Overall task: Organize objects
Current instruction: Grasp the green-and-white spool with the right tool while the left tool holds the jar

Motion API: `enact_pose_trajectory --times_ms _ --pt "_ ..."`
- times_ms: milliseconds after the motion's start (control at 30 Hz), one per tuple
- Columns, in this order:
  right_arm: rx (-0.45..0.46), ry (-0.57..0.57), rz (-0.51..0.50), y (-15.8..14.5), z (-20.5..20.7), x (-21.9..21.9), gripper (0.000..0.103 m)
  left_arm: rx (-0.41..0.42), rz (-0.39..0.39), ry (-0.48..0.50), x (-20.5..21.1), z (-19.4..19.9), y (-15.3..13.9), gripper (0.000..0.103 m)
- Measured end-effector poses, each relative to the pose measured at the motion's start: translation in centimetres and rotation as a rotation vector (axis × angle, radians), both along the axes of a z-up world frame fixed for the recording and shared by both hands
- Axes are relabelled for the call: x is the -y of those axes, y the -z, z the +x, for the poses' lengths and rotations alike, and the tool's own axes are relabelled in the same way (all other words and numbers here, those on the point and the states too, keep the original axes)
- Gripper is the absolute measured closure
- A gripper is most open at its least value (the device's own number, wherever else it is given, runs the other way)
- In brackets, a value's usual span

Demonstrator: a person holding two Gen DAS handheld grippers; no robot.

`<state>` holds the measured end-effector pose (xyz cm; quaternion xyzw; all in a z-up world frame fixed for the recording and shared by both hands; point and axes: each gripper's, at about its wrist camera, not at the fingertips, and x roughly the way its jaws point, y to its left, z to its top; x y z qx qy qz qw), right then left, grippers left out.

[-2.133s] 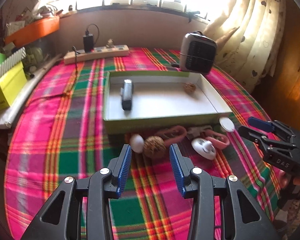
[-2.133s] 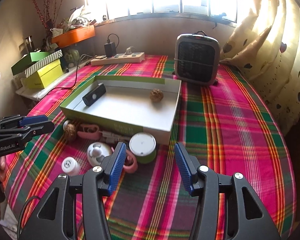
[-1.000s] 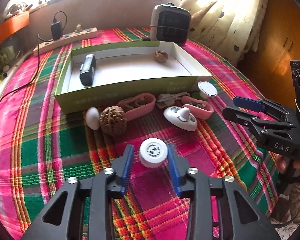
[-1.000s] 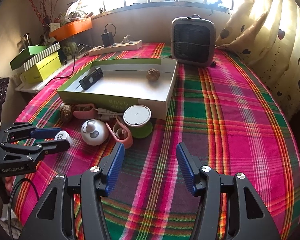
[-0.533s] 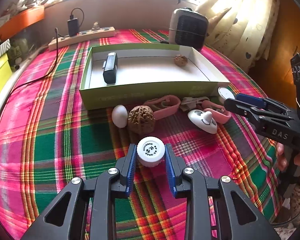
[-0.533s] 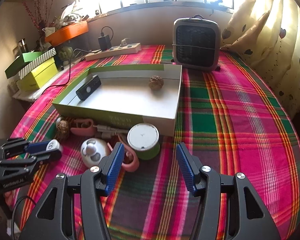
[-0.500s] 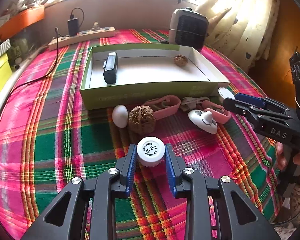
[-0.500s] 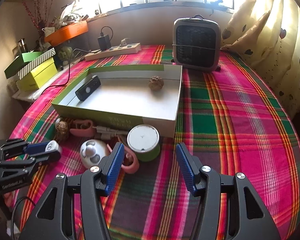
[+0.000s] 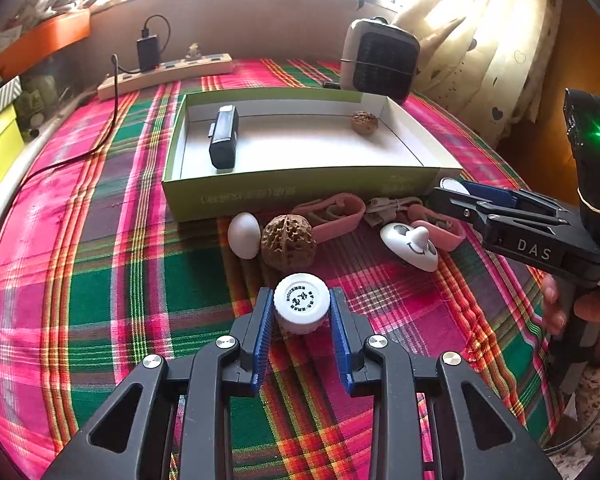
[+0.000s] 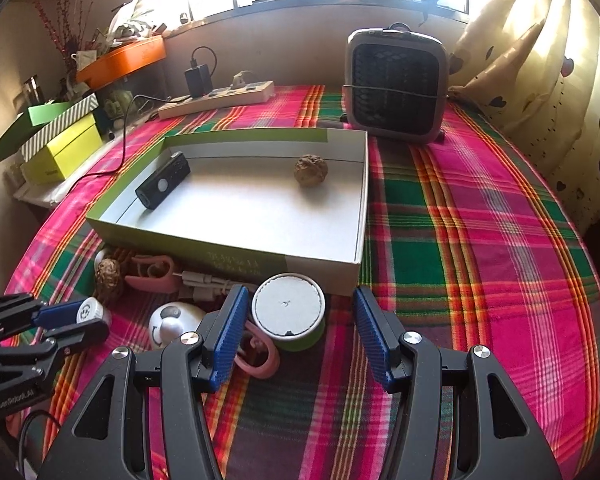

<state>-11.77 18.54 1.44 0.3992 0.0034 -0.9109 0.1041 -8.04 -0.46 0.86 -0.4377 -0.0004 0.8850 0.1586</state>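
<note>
**Small bottle clamped, carry to box pending**

Left gripper (image 9: 302, 316) is clamped on a small white-capped bottle (image 9: 301, 302), held just short of the walnut (image 9: 288, 241) and white egg-shaped piece (image 9: 244, 235) on the plaid-covered bench (image 9: 100, 280). Right gripper (image 10: 298, 334) is spread apart, straddling the round white-lidded tin (image 10: 288, 310) without contact being clear. The green-sided box (image 9: 292, 196) already holds a black device (image 9: 223, 142) and a second walnut (image 9: 364, 122). Step judged as pick-up done; next, the bottle is to be lifted over the near wall and released inside

Home room, plaid tablecloth (image 10: 480, 216), heart-print curtains (image 10: 560, 80), heater (image 10: 396, 84)
</note>
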Motion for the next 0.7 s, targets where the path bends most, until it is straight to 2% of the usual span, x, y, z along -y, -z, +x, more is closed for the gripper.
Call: enact_pose_trajectory --times_ms 233,333,533,700 --pt "0.007 0.015 -0.003 0.04 -0.14 -0.23 0.048 0.000 -0.001 0.000 0.00 0.00 -0.01 0.077" --pt "0.003 0.010 0.001 -0.01 -0.04 -0.14 0.057 -0.001 -0.001 0.000 -0.01 0.03 0.00 0.077" --pt "0.006 -0.001 -0.006 0.03 0.04 -0.22 0.067 -0.001 -0.001 0.000 0.02 -0.07 0.03 0.077" --pt "0.003 0.001 -0.010 -0.01 0.14 -0.29 0.067 -0.001 -0.002 0.000 0.02 -0.11 0.04 0.077"
